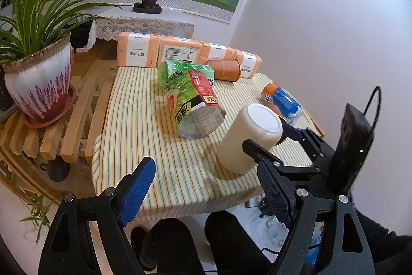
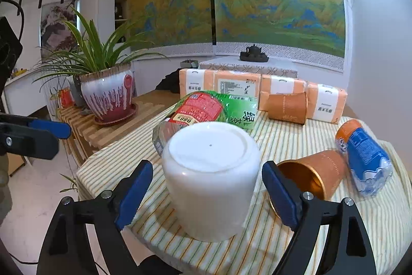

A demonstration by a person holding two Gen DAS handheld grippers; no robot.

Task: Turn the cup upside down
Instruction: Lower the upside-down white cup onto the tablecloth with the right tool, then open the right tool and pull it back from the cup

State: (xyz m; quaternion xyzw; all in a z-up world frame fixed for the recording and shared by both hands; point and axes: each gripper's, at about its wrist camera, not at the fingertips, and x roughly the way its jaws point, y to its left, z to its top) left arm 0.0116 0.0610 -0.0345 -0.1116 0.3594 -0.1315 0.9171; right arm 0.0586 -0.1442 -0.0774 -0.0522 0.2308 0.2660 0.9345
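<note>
A white cup (image 2: 209, 179) stands upside down, base up, on the striped tablecloth (image 2: 270, 244) near the table's front edge; it also shows in the left wrist view (image 1: 248, 139). My right gripper (image 2: 206, 193) is open, its blue pads on either side of the cup with a gap on each side. In the left wrist view the right gripper (image 1: 271, 141) straddles the cup. My left gripper (image 1: 206, 191) is open and empty, held off the table's front edge, left of the cup.
A green drink pack (image 1: 190, 97) lies behind the cup. An orange tin (image 2: 311, 177) lies open on its side to the right, beside a blue-and-orange bottle (image 2: 363, 159). Orange tissue packs (image 2: 260, 92) line the back. A potted plant (image 1: 38, 84) stands on a slatted bench at the left.
</note>
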